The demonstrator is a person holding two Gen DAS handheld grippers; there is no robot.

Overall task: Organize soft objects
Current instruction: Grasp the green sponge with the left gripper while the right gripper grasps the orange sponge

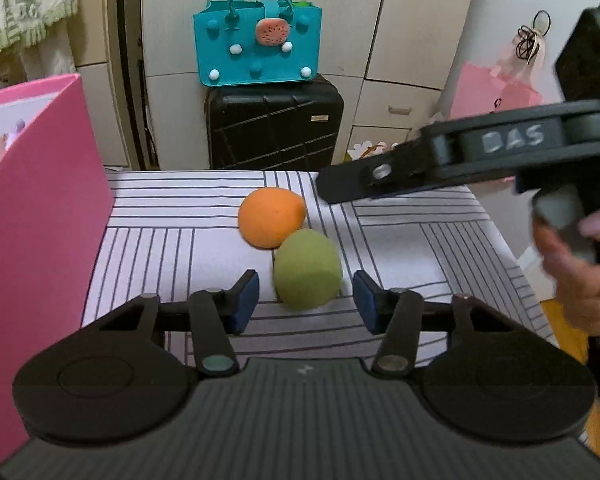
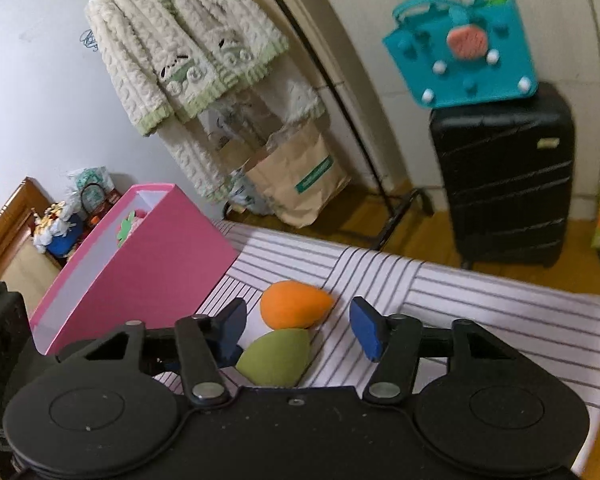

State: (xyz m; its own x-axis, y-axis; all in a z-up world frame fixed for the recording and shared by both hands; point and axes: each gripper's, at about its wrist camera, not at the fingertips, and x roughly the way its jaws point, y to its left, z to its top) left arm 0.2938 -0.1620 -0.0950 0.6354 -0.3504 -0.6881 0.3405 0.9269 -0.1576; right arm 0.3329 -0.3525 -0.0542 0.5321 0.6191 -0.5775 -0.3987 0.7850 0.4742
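Green sponge [image 1: 308, 270] between spread left tool [image 1: 306, 300], pink box [image 2: 148, 260] holding green cutout [image 2: 126, 229]

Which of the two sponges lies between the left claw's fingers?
The green sponge. It sits between the open left claw fingers, untouched; the orange sponge lies farther away, against it.

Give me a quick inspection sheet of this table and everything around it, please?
Surface: striped tablecloth, smooth, mostly bare.
Job's things: orange sponge and green sponge touching mid-table; pink box standing open at the left edge.
Clutter: nothing seen on the table.
Grippers: left tool open, pads either side of the green sponge, not pressing; right tool open over both sponges.
Cables: nothing seen.
Surroundings: teal bag on black suitcase; fluffy jacket hanging on a rack; paper bag on the floor.
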